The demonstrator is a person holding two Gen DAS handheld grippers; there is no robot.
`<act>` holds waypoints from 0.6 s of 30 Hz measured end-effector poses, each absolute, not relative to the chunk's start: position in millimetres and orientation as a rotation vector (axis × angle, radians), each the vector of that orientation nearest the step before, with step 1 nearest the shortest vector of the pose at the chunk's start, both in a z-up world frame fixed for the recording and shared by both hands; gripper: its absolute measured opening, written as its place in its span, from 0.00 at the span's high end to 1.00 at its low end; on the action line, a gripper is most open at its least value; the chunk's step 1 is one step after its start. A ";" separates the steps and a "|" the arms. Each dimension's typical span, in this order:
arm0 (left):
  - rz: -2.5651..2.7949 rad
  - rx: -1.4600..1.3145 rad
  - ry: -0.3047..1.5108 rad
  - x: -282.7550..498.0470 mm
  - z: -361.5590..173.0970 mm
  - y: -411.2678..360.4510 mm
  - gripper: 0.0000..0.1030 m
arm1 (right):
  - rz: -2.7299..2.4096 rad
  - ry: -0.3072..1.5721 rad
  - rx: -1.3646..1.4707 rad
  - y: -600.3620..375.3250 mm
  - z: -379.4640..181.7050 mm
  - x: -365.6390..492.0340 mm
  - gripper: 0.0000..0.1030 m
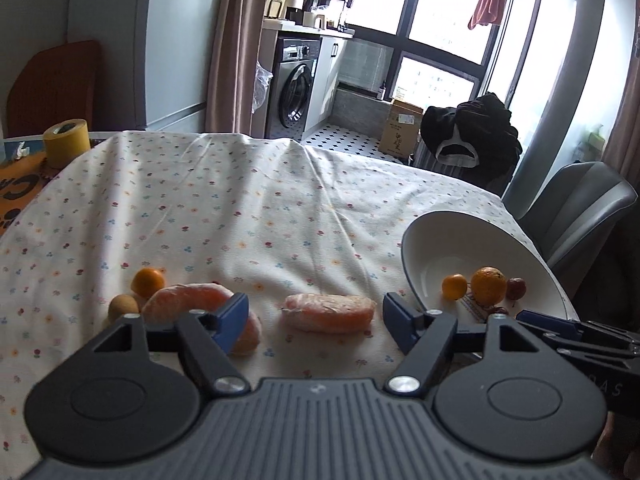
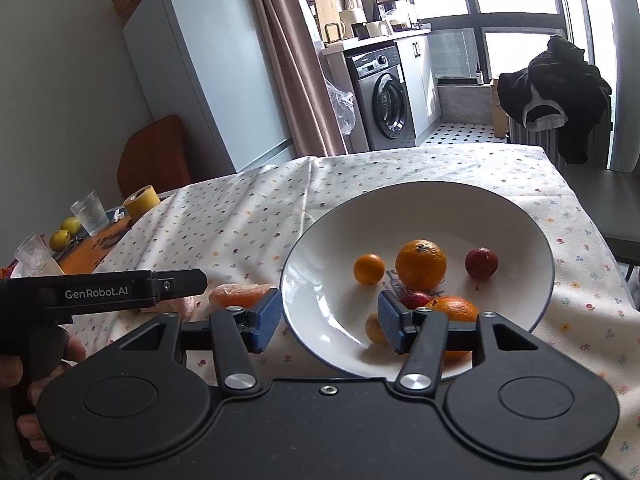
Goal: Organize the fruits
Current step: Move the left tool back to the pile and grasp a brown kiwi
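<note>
Both empty, fingers spread wide: left gripper facing wrapped orange piece, right gripper straddling bowl rim. Risk: squashing soft fruit, tipping bowl.

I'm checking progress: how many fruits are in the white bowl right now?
6 visible in the white bowl: small orange, large orange, red fruit, second red fruit, another orange, and a yellowish fruit partly behind the right gripper; more may be hidden.
</note>
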State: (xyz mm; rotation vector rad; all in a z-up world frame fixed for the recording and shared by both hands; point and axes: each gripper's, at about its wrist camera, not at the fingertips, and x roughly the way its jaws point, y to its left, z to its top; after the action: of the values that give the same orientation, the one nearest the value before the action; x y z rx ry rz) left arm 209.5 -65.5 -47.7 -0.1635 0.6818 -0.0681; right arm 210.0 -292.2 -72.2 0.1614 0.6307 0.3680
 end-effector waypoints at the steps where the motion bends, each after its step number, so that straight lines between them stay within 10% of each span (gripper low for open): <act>1: -0.060 -0.165 0.680 208.5 -48.2 -61.9 0.26 | 0.373 0.629 0.158 -288.9 -72.1 210.0 0.44; 18: 0.043 -0.212 0.693 192.6 -57.0 -5.3 0.24 | 0.450 0.652 0.120 -243.0 -72.4 211.0 0.43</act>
State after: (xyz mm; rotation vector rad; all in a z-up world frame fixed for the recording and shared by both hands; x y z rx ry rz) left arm 192.6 -5.3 -57.0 -0.2115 0.6931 0.0435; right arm 211.0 -243.0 -72.4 0.1195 0.6519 0.4499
